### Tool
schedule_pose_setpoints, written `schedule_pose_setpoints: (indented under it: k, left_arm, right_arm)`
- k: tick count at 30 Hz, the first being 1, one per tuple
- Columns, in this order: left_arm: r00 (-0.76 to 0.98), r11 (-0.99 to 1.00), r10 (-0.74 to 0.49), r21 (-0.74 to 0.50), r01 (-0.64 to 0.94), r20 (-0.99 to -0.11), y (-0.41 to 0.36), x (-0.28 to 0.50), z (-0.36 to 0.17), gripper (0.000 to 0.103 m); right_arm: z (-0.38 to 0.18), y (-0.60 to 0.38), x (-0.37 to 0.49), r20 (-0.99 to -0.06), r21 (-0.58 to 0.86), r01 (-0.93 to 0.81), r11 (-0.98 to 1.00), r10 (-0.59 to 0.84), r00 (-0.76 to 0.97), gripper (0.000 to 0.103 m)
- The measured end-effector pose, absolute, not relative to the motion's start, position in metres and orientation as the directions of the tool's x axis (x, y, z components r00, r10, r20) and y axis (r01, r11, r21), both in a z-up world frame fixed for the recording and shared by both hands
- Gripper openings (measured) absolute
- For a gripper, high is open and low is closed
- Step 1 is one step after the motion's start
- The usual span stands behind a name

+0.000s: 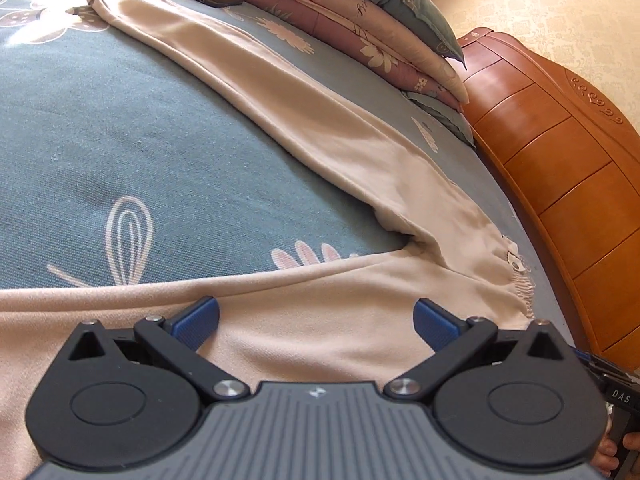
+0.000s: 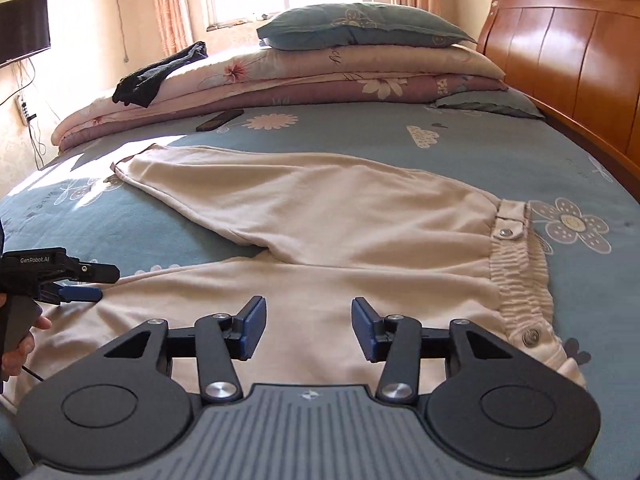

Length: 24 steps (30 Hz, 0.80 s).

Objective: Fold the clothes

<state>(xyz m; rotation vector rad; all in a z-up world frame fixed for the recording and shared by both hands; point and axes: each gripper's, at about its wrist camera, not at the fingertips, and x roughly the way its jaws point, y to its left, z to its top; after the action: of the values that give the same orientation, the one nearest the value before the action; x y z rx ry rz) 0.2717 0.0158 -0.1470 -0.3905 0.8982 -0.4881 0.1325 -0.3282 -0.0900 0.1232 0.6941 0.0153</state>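
Beige trousers (image 2: 320, 216) lie flat on the blue flowered bed sheet (image 2: 400, 136), legs spread in a V and the elastic waistband (image 2: 520, 280) to the right. My right gripper (image 2: 310, 328) hovers over the near leg close to the waistband, open, with only flat cloth below its blue pads (image 2: 254, 328). My left gripper (image 1: 316, 320) stands wide open over the same near leg (image 1: 280, 344), nothing pinched. In the right wrist view the left gripper (image 2: 76, 284) sits at the left, by the near leg's far edge, held by a hand (image 2: 24, 344).
Folded quilts (image 2: 280, 80) with a blue pillow (image 2: 360, 26) on top are stacked at the back of the bed. A black garment (image 2: 160, 72) lies on them, with a black phone (image 2: 220, 119) in front. The wooden headboard (image 2: 568, 60) runs along the right.
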Motion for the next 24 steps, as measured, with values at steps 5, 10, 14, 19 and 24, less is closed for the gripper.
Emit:
schedule_pose_setpoints:
  k: [5, 10, 14, 19, 24]
  left_arm:
    - [0.536, 0.866, -0.500, -0.411, 0.286, -0.680, 0.002, 0.265, -0.144, 0.102]
    - [0.517, 0.894, -0.425, -0.255, 0.368, -0.743, -0.018, 0.259, -0.141, 0.102]
    - [0.493, 0.917, -0.327, -0.144, 0.373, -0.806, -0.033, 0.244, -0.133, 0.102]
    - [0.597, 0.895, -0.397, -0.150, 0.420, -0.697, -0.031, 0.177, -0.114, 0.102]
    - [0.551, 0.886, -0.414, -0.181, 0.427, -0.725, -0.027, 0.151, -0.141, 0.102]
  right_arm:
    - [-0.150, -0.340, 0.121, -0.730, 0.132, 0.114, 0.985, 0.019, 0.683, 0.053]
    - [-0.167, -0.324, 0.098, -0.696, 0.079, 0.062, 0.995, 0.011, 0.718, 0.077]
    - [-0.172, -0.320, 0.101, -0.700, 0.104, 0.008, 0.995, 0.067, 0.711, 0.103]
    - [-0.180, -0.306, 0.094, -0.666, 0.016, -0.008, 1.000, 0.017, 0.746, 0.103]
    - [-0.182, -0.308, 0.089, -0.636, 0.022, -0.012, 1.000, 0.023, 0.771, 0.103]
